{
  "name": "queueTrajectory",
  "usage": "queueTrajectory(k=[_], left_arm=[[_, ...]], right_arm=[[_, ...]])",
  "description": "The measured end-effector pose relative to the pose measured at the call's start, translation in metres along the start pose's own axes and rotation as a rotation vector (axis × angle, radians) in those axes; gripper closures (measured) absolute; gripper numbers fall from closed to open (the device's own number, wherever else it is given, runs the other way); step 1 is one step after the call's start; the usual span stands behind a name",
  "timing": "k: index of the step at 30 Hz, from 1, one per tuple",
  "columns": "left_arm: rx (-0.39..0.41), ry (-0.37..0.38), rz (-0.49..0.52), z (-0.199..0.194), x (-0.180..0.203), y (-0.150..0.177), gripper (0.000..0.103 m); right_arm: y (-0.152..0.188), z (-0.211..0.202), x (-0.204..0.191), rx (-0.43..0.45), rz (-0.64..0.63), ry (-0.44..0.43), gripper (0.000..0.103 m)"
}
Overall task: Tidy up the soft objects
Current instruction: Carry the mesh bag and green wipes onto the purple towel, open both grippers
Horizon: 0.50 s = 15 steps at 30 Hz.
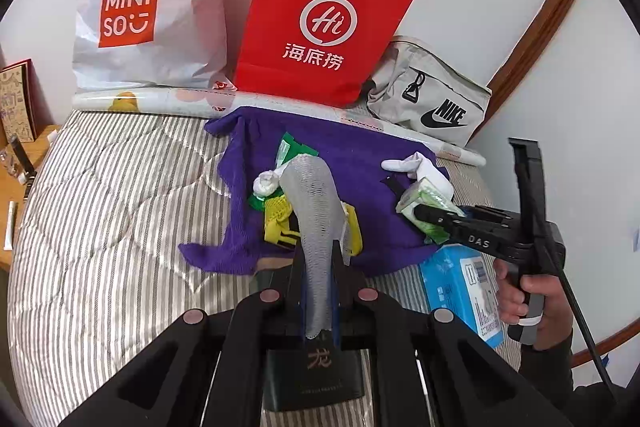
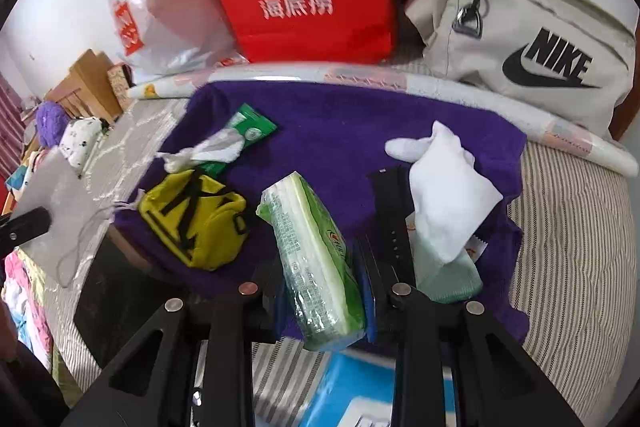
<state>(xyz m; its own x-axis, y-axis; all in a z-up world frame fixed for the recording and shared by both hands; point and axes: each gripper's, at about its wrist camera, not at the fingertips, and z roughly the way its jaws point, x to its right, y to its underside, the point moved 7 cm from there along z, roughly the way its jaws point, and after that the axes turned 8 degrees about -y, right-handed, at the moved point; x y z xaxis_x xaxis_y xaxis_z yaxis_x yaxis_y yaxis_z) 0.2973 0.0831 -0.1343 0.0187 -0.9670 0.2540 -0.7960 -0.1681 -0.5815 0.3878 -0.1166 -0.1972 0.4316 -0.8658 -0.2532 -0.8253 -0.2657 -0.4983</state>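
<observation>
A purple towel (image 1: 340,155) lies on the striped bed, also in the right wrist view (image 2: 344,123). My left gripper (image 1: 318,259) is shut on a grey mesh sock (image 1: 316,211) held above the towel. My right gripper (image 2: 320,275) is shut on a green tissue pack (image 2: 316,259), seen from the left wrist view (image 1: 428,207) over the towel's right part. On the towel lie a yellow pouch (image 2: 196,219), a white glove (image 2: 448,183), a balled white sock (image 2: 208,151), a green packet (image 2: 252,127) and a black strap (image 2: 390,203).
A red paper bag (image 1: 320,23), a white Miniso bag (image 1: 152,7) and a beige Nike bag (image 1: 432,95) stand along the wall behind a rolled sheet (image 1: 168,101). A blue box (image 1: 460,287) lies at the towel's near right. A wooden table (image 1: 24,155) is left.
</observation>
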Motion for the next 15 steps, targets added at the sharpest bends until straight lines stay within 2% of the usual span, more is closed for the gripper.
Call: queueTrajectory(k=[7, 12, 14, 15], left_arm=[[-0.005, 0.021, 0.013, 0.012, 0.004, -0.010, 0.094], [-0.019, 0.042, 0.026, 0.022, 0.013, -0.018, 0.094], [-0.023, 0.050, 0.039, 0.027, 0.019, -0.023, 0.094], [-0.026, 0.053, 0.043, 0.030, 0.022, -0.025, 0.094]], right_arm=[[-0.004, 0.017, 0.010, -0.049, 0.022, 0.005, 0.074], [-0.001, 0.032, 0.014, -0.116, 0.015, 0.023, 0.073], [0.000, 0.031, 0.013, -0.118, 0.003, 0.010, 0.065], [-0.001, 0.029, 0.012, -0.108, 0.000, 0.007, 0.058]])
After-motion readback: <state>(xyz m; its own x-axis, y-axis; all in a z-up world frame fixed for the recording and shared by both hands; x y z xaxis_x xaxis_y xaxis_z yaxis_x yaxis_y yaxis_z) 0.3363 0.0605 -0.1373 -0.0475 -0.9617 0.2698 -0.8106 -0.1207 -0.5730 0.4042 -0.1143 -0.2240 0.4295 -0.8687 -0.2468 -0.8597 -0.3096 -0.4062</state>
